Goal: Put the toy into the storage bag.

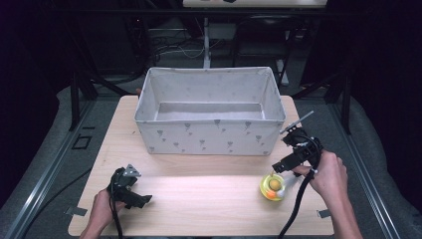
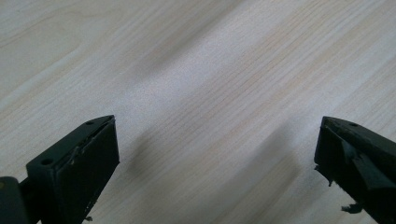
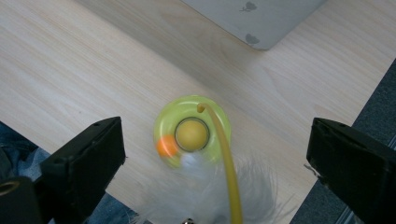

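- Nearest the camera in the high view, the left claw point(image 1: 133, 198) rests low over the near-left part of the wooden surface point(image 1: 199, 199), held by the person's left hand point(image 1: 102, 211). In the left gripper view its jaws stand wide apart with bare wood between them; it holds and touches nothing.
- The toy point(image 1: 272, 187), a yellow-green ring with a yellow ball at its centre, an orange ball in its track and a white feather on a yellow stalk, lies on the near-right part of the surface, in front of the fabric bin point(image 1: 209, 135) and apart from it.
- The right claw point(image 1: 288, 162) hovers just above and slightly beyond the toy; it is by far the nearer of the two.
- In the right gripper view the toy point(image 3: 192, 135) sits centred between the jaws, which are spread wide and clear of it on both sides.
- The ring is round, so I judge a straight descent would bracket it.
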Demonstrator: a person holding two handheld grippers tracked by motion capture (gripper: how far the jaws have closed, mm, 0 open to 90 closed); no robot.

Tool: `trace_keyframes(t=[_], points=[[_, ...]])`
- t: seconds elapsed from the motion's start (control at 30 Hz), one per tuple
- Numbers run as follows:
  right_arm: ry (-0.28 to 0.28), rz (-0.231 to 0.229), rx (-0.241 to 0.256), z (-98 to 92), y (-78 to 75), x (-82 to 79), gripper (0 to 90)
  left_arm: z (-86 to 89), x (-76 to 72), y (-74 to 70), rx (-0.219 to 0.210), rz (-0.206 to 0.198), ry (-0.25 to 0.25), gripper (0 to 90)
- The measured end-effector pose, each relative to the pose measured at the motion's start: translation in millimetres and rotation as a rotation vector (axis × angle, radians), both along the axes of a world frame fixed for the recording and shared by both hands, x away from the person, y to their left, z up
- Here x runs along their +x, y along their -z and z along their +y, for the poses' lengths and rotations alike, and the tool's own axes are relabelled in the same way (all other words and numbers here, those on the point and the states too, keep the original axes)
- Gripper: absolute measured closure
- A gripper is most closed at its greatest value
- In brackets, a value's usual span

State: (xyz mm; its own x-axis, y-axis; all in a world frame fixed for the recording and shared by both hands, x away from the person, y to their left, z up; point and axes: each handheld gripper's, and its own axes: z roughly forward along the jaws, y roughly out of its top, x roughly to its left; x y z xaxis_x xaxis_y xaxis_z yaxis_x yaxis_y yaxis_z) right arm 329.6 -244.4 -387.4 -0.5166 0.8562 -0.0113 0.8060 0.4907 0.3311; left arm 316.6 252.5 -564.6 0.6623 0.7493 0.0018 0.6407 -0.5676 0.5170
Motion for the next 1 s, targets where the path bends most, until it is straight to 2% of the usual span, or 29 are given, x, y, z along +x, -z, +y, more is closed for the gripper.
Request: trace_keyframes(t=[0.07,0.1,0.2,0.3,0.4,0.5,0.53,0.67,0.73,0.83,1.0], points=[[0.000,0.005,-0.002,-0.5,-0.7,2.2,15.1,-0.1,0.1,0.2,0.000,0.000,0.001,0.1],[0.000,0.005,-0.002,-0.5,-0.7,2.2,15.1,-0.1,0.1,0.2,0.000,0.000,0.001,0.1],[-0.011,0.006,-0.011,0.9,-0.9,4.4,30.7,-0.5,0.2,0.9,0.002,0.003,-0.002,0.1],[-0.015,0.007,-0.011,2.5,-0.1,5.2,34.8,-0.3,0.3,1.0,0.002,0.004,-0.002,0.1],[-0.037,0.019,-0.016,5.9,-0.3,7.5,51.4,-0.2,0.2,0.8,0.004,0.002,-0.002,0.1],[-0.039,0.022,-0.019,7.2,0.0,8.2,55.8,-0.1,0.2,0.8,0.004,0.003,-0.002,0.1],[-0.043,0.026,-0.017,8.7,0.7,8.1,60.9,-0.1,0.1,0.6,0.005,0.003,-0.002,0.1],[-0.050,0.024,-0.021,11.4,2.5,8.3,70.6,0.0,0.2,0.7,0.003,0.003,-0.001,0.1],[-0.052,0.029,-0.035,12.1,2.3,8.9,73.1,-0.1,0.1,0.6,0.006,0.002,-0.002,0.1],[-0.047,0.018,-0.028,12.7,3.3,9.3,75.5,0.0,0.1,0.6,0.006,0.002,-0.002,0.1],[-0.050,0.012,-0.040,15.8,3.3,9.8,85.3,-0.1,0.1,0.7,0.008,0.002,-0.002,0.1]])
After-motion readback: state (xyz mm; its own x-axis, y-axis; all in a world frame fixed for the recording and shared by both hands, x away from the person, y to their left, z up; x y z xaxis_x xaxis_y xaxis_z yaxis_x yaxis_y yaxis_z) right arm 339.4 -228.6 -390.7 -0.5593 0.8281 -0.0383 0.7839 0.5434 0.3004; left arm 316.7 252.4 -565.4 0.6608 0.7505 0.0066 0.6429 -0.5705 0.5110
